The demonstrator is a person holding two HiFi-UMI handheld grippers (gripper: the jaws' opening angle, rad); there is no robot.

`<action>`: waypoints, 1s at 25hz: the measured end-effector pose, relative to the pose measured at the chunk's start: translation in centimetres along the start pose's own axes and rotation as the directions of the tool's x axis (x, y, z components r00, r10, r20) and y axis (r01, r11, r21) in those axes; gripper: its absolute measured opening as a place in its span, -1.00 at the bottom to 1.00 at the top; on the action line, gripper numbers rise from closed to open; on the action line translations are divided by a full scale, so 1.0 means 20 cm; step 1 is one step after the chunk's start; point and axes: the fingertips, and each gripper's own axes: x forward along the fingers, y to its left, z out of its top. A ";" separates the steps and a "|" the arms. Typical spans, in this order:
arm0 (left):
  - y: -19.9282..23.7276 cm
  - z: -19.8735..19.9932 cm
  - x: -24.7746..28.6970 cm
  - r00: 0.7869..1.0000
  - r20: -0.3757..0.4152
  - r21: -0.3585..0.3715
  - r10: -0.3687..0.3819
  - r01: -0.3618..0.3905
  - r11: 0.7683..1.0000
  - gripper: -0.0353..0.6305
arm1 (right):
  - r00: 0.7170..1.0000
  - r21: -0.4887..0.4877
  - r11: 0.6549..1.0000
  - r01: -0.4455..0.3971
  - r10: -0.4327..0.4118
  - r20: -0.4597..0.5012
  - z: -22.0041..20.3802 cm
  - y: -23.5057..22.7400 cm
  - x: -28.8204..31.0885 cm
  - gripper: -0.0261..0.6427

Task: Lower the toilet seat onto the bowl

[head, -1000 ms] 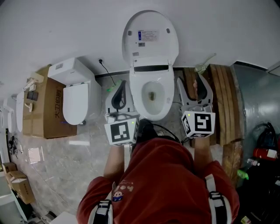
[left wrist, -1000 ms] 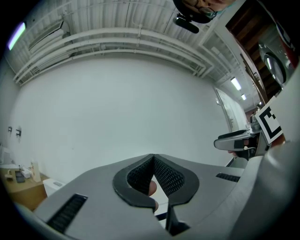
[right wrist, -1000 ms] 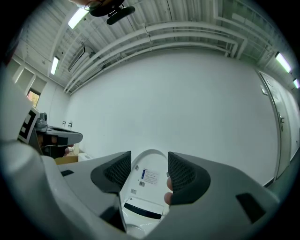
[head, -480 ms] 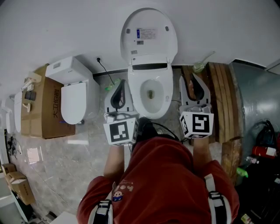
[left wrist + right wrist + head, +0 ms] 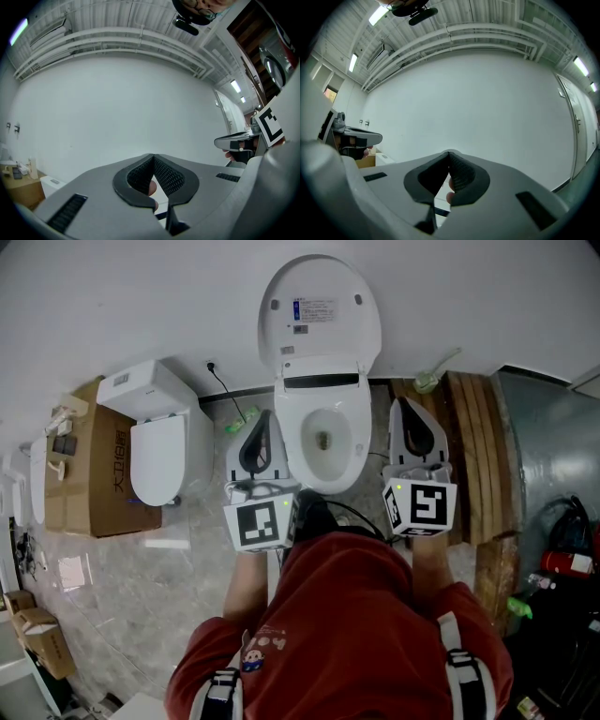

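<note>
Behind bowl [image 5: 296, 454] | upright lid [image 5: 320, 320] | toilet seat indistinguishable, position unclear

The left gripper [image 5: 263, 420] and the right gripper [image 5: 401, 407] are being held out roughly level, side by side, well apart. Both pairs of jaws are being pressed tip to tip on nothing, the right pair having just been closing.

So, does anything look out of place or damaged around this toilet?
Nothing spilled or broken. The toilet stands straight against the wall, its lid up. Oddities only around it: a second toilet beside a cardboard box, and wooden boards at right.
</note>
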 end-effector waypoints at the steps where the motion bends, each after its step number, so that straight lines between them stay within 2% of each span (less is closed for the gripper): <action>1: 0.00 0.00 0.00 1.000 0.001 0.000 0.001 -0.001 1.000 -0.86 | 1.000 0.001 1.000 -0.001 0.001 0.002 0.00 0.00 0.00 -0.88; 25: -0.03 -0.01 0.01 1.000 0.008 0.002 0.003 -0.003 1.000 -0.86 | 1.000 -0.012 1.000 -0.001 0.001 -0.014 -0.04 -0.03 0.00 -0.88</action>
